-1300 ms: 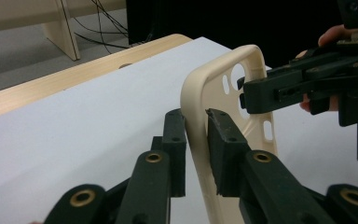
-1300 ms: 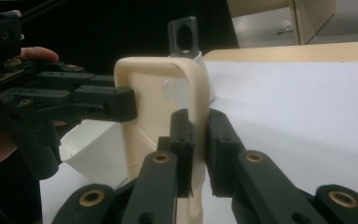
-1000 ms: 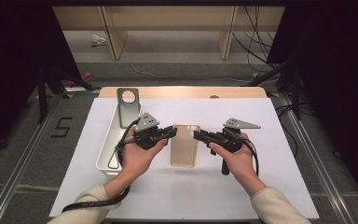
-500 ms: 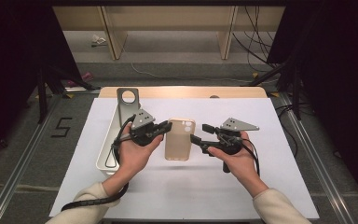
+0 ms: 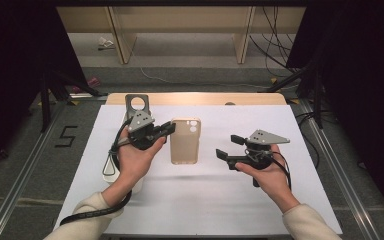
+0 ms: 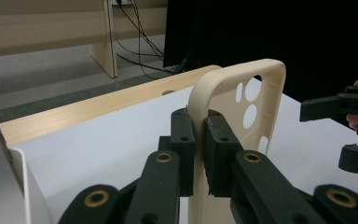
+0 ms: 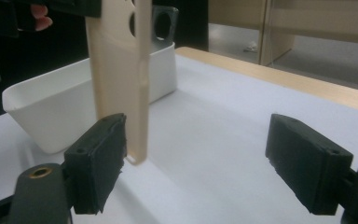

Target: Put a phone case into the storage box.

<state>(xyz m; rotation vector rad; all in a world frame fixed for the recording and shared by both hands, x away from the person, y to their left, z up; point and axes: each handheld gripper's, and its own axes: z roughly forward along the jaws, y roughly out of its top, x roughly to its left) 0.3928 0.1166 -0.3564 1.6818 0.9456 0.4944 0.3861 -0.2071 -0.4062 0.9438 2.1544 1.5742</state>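
Observation:
A beige phone case (image 5: 185,141) with camera cut-outs hangs upright above the white table sheet. My left gripper (image 5: 169,128) is shut on its left edge. In the left gripper view the two pads (image 6: 182,140) pinch the case's rim (image 6: 242,93). My right gripper (image 5: 227,146) is to the right of the case and clear of it. Its jaws have just been opening and stand wide with nothing between them. In the right gripper view (image 7: 200,158) the case (image 7: 119,70) hangs ahead, beyond the left jaw.
A white bin (image 7: 51,107) stands at the table's left, partly under my left hand (image 5: 135,160). Behind it stands a grey metal plate with a round hole (image 5: 137,104). A wooden strip (image 5: 195,98) runs along the far edge of the white sheet (image 5: 205,200).
The right gripper has let go of the phone case, opened wide and drawn back to the right. The left gripper has carried the case a little left and up.

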